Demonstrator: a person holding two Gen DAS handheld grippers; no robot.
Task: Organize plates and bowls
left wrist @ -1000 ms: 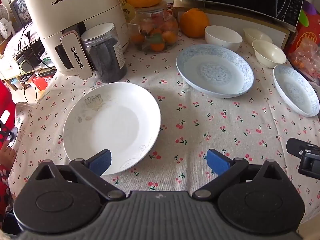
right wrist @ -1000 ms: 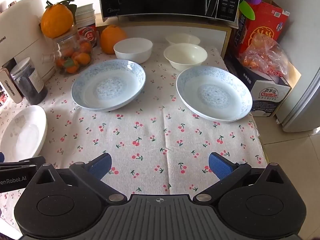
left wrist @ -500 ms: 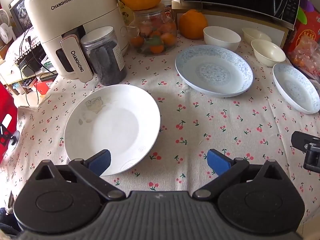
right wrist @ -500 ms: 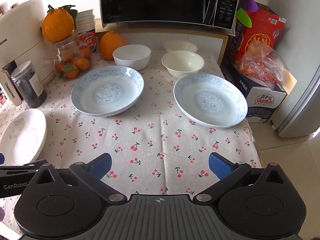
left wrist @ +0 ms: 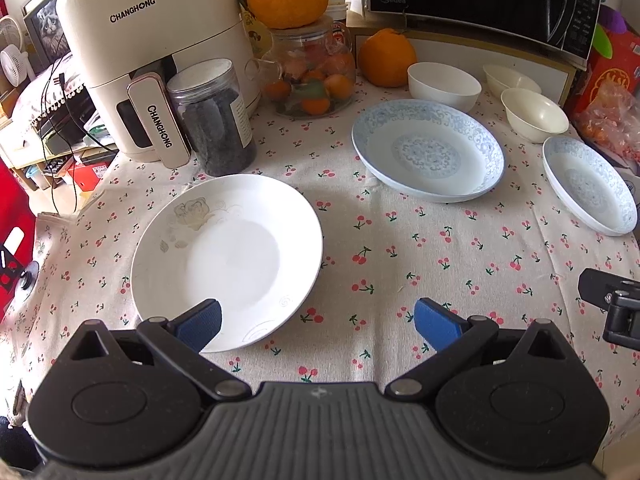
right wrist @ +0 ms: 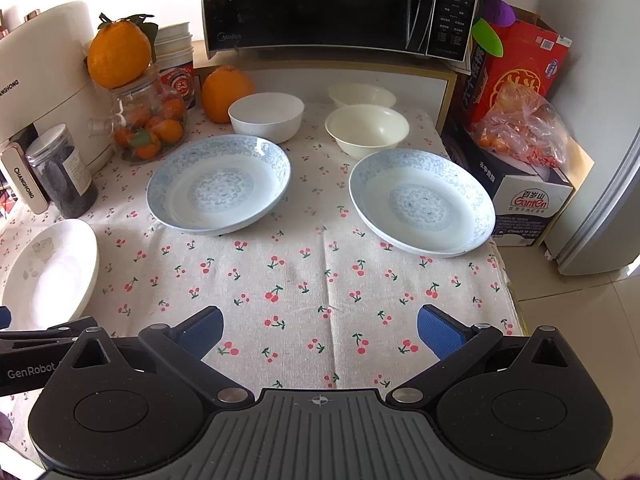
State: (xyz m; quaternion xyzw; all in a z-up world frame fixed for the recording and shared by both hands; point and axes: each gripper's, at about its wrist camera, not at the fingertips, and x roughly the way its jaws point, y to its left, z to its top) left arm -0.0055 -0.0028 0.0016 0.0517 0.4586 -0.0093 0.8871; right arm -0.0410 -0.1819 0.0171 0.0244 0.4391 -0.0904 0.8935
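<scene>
A white plate (left wrist: 226,258) lies at the table's front left; it also shows in the right wrist view (right wrist: 50,276). Two blue-patterned plates lie further back, one in the middle (left wrist: 428,150) (right wrist: 218,184) and one at the right (left wrist: 588,184) (right wrist: 420,202). A white bowl (right wrist: 266,116) and two cream bowls (right wrist: 366,128) (right wrist: 362,94) stand behind them. My left gripper (left wrist: 318,320) is open and empty, its left pad over the white plate's near rim. My right gripper (right wrist: 320,328) is open and empty above the cloth near the front edge.
An air fryer (left wrist: 152,52), a dark jar (left wrist: 214,120) and a glass jar of fruit (left wrist: 310,76) stand at the back left. A microwave (right wrist: 336,4) sits on a shelf behind the bowls. Boxes and a bag of fruit (right wrist: 520,128) flank the table's right edge.
Both grippers have drawn back and risen a little, so the table looks slightly further away. No dish has moved and the jaws stay open.
</scene>
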